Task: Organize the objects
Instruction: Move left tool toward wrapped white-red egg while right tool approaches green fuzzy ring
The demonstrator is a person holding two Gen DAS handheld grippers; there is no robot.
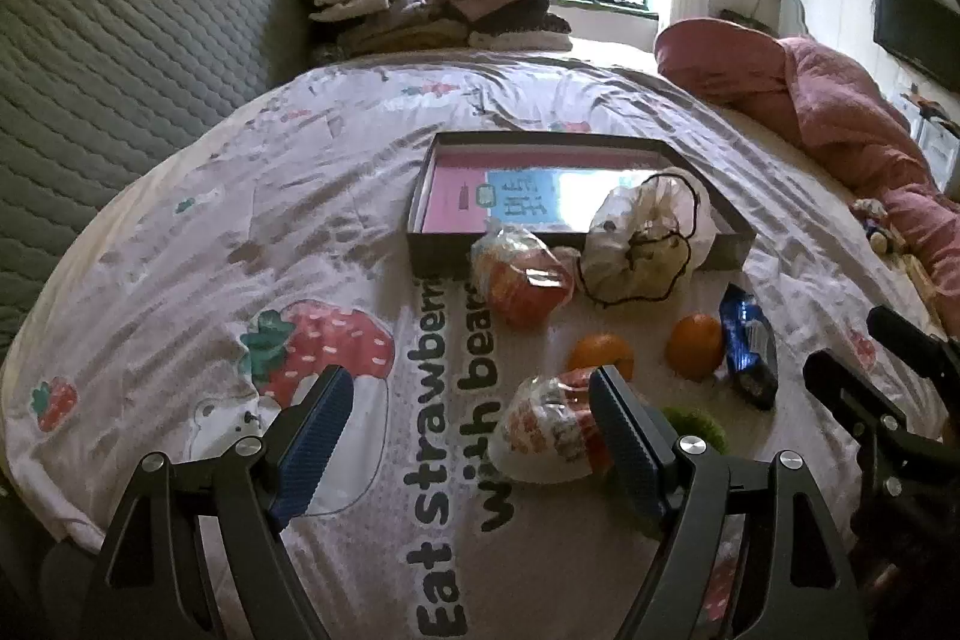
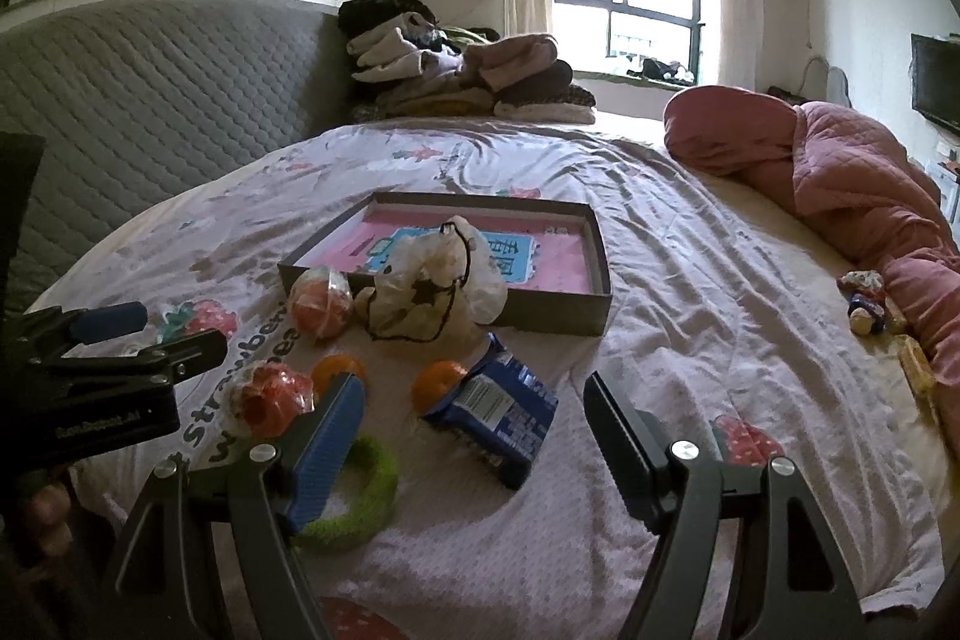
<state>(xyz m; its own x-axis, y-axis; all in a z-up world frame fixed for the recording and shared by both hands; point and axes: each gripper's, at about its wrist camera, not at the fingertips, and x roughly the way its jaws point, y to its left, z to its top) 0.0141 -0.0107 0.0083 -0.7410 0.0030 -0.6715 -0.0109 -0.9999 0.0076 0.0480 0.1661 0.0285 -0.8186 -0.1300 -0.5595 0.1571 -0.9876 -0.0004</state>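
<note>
Shallow grey cardboard box (image 2: 543, 319): on bed (image 2: 690, 340), white drawstring bag (image 2: 438, 280) over rim.
Left hand-held gripper (image 1: 474, 430): released, empty.
Right hand-held gripper (image 2: 474, 436): released, empty.

Printed bedsheet (image 1: 336, 196): black lettering "Eat strawberr…" above "with bear", partly covered by my things. Shallow box (image 1: 576, 196): blue label with Chinese characters I cannot read. Blue snack packet (image 2: 498, 412): print too small.

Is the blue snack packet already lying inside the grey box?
No, the blue snack packet lies on the bedsheet in front of the grey box, beside an orange.
</note>
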